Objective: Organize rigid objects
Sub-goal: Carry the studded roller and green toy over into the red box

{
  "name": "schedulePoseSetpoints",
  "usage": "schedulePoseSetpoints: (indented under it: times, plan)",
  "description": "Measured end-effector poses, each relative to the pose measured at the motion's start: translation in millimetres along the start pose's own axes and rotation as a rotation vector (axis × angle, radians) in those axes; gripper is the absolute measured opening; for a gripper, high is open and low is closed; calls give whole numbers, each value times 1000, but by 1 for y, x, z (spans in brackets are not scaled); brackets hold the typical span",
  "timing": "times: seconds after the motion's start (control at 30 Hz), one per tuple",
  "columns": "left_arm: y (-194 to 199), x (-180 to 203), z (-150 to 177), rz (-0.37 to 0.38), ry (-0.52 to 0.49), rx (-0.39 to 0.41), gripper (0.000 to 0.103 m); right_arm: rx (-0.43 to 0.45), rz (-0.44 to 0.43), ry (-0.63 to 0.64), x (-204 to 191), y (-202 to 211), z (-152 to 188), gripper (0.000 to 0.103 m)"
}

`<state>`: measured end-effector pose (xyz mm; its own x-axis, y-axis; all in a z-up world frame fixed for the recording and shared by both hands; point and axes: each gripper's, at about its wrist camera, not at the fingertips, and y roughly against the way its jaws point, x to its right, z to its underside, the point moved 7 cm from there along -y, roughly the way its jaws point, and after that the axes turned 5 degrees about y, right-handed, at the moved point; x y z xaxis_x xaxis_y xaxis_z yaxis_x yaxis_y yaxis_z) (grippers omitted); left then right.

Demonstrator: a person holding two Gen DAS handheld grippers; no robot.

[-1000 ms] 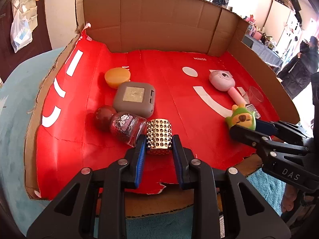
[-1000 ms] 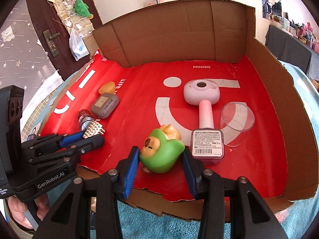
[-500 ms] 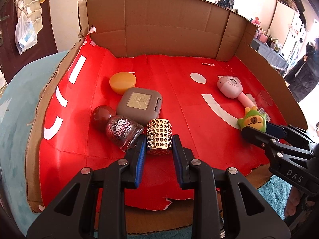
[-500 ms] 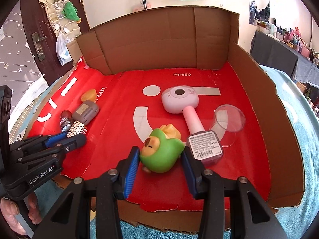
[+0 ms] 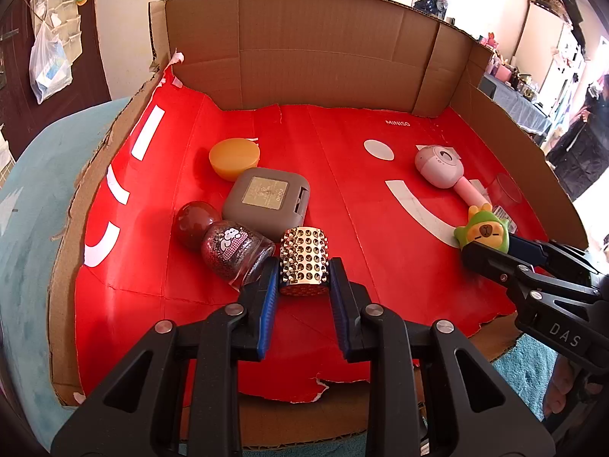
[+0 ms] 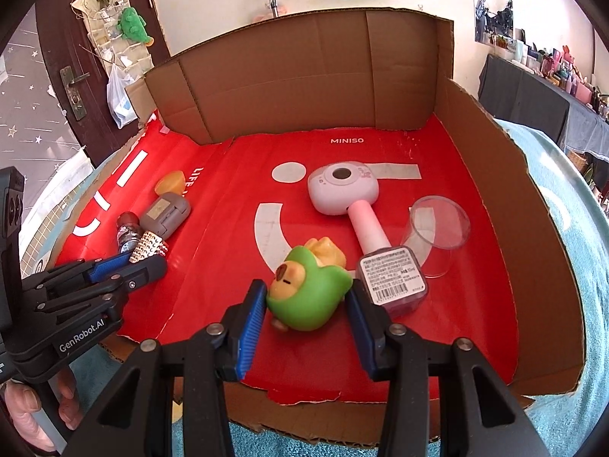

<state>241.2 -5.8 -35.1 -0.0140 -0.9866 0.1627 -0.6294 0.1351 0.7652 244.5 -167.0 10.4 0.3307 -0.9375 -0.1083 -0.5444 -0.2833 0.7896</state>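
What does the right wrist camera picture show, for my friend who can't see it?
The right gripper is shut on a green toy animal lying on the red floor of a cardboard box. Beside it lie a pink bottle and a clear cup.

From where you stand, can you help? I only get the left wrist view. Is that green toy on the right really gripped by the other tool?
Observer: Yes. In the right wrist view, the right tool has both of its blue pads pressed against the green toy, which lies on its side.
Operator: What sits just past it?
Observer: A pink-handled bottle lying flat, with a barcode label on the base turned toward the camera.
Operator: And the see-through thing?
Observer: A clear cup on its side, right beside the bottle's base, with its open mouth facing the back wall.
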Motion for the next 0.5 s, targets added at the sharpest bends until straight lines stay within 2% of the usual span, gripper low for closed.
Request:
schedulePoseSetpoints:
  times: [0.5]
  plan:
    - [-1,1,0,-6,-4,2,24,0,0,-1,0,0,0,46]
